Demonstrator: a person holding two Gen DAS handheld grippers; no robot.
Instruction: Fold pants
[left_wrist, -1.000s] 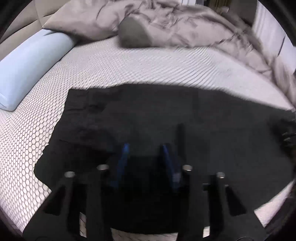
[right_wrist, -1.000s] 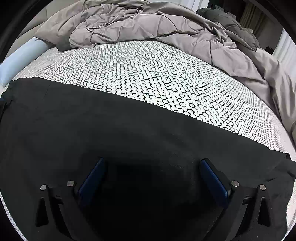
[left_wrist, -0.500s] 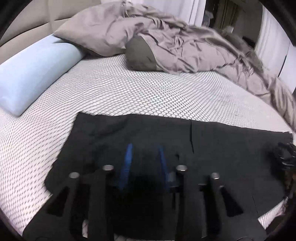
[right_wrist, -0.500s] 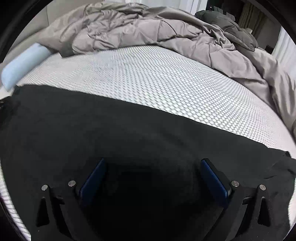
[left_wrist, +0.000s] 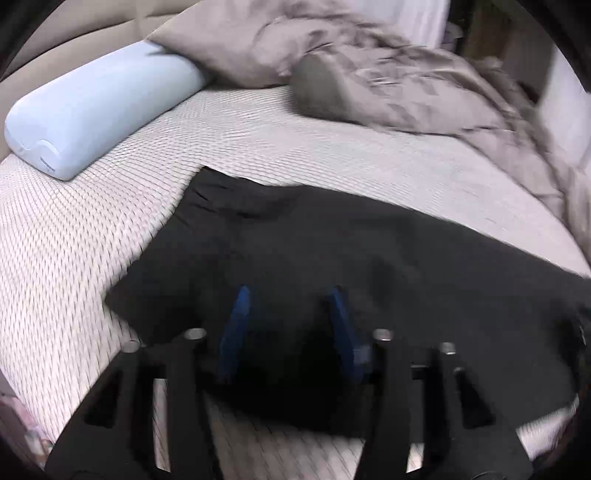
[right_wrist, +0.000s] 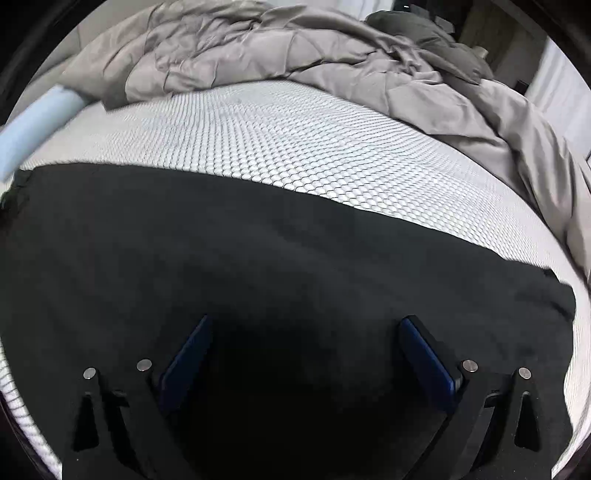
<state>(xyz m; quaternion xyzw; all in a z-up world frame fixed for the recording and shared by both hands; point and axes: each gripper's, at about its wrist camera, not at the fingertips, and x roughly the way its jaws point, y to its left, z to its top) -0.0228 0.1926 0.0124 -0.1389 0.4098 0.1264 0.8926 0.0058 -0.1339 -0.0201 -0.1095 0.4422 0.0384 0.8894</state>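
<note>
- The black fabric pants (left_wrist: 332, 251) lie spread flat along the near part of the white honeycomb-patterned mattress (left_wrist: 92, 236), one long straight edge facing the headboard side.
- Over the last second the left wrist view has pulled up and swung left: more mattress now shows past the garment's left end, and the pale blue cylindrical bolster pillow (left_wrist: 96, 107) sits larger in frame. This frame is smeared, so the left hand looks to be mid-move.
- The left gripper (left_wrist: 290, 295) has its blue-padded fingers (left_wrist: 236, 325) parted by a moderate gap above the cloth. Black fabric lies between and under them, but through the blur I cannot tell whether any is pinched; it looks empty.
- The right gripper (right_wrist: 304, 325) is spread wide over the middle of the pants, its blue pads (right_wrist: 186, 362) apart and nothing held. Its view has barely shifted across the three moments.
- The crumpled grey-brown duvet (right_wrist: 295, 51) is bunched at the far side, well apart from the garment.
- My reading: the smoothing stage is finished, and both tools are repositioning, the left toward the garment's end, to pick up an edge for the next fold.
</note>
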